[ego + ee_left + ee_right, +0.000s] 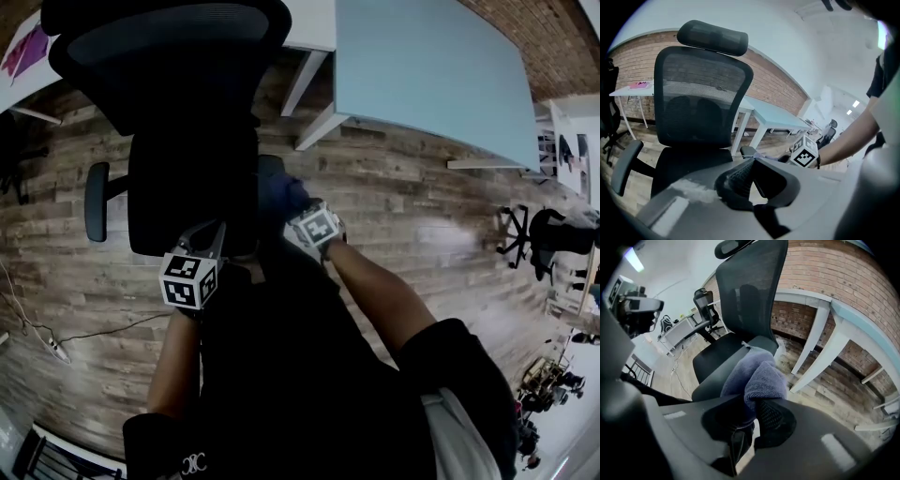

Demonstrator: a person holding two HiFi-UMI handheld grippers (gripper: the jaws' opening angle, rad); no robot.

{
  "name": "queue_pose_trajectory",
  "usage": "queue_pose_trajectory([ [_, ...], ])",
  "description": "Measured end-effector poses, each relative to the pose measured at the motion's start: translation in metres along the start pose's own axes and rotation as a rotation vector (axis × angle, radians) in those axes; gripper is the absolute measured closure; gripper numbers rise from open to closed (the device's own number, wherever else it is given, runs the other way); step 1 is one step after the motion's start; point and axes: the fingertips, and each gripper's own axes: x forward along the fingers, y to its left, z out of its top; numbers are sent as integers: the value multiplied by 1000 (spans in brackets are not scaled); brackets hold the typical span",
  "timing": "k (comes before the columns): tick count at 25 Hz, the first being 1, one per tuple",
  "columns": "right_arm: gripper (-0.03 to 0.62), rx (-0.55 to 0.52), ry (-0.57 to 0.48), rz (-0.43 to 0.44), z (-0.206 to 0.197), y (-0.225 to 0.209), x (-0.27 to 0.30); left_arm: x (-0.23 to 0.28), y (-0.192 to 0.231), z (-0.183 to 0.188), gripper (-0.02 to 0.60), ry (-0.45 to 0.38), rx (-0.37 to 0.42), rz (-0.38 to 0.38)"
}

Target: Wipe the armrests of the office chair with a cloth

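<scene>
Right gripper view: pinching a blue cloth [757, 373] in right gripper [752, 416] jaws, beside the office chair [750, 296]. Left gripper [747, 176] jaws pressed together, empty.

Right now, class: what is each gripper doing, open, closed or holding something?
Left gripper: closed, empty.
Right gripper: closed on the cloth.

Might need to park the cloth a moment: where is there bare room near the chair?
Bare: the pale blue desk top behind the chair, and its seat. Crowded: around the right armrest, where the right tongs grip the cloth.
</scene>
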Motion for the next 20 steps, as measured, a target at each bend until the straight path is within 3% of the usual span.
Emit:
queue_pose_trajectory([
  [5, 530, 13, 35, 45, -45, 51, -11, -6, 3, -6, 575, 13, 33, -48],
  [8, 530, -59, 56, 20, -61, 71, -25, -7, 2, -10, 575, 16, 48, -77],
  [14, 530, -150, 26, 50, -55, 110, -29, -12, -4, -20, 575, 33, 79, -120],
  [20, 530, -134, -16, 43, -24, 109, -13, -25, -3, -31, 575, 41, 90, -123],
])
